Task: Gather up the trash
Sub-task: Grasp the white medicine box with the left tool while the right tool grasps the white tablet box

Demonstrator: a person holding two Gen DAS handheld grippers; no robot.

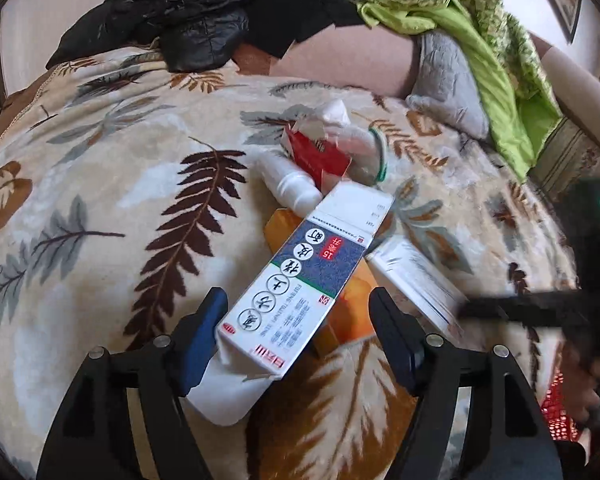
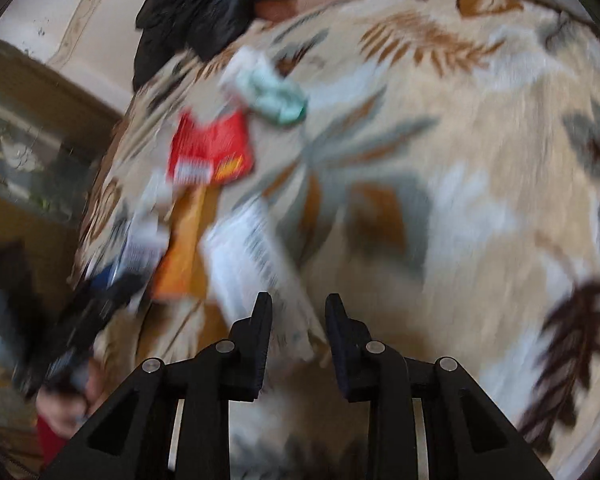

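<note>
A pile of trash lies on a leaf-patterned blanket [image 1: 100,184]. In the left wrist view my left gripper [image 1: 296,316] is open, its fingers on either side of a long white and blue medicine box [image 1: 300,280]. Under the box lies an orange packet [image 1: 352,304]. Beyond are a white bottle [image 1: 292,184], a red carton [image 1: 316,152] and a white box [image 1: 416,280]. The right wrist view is blurred: my right gripper [image 2: 298,312] is open over the white box [image 2: 252,264], near the orange packet [image 2: 184,252] and the red carton [image 2: 212,148].
A black jacket [image 1: 188,12] and a green cloth [image 1: 460,28] lie at the back of the bed, with a grey pillow [image 1: 448,84]. My right gripper [image 1: 540,312] shows blurred at the right of the left wrist view. A dark wooden cabinet [image 2: 28,152] stands left of the bed.
</note>
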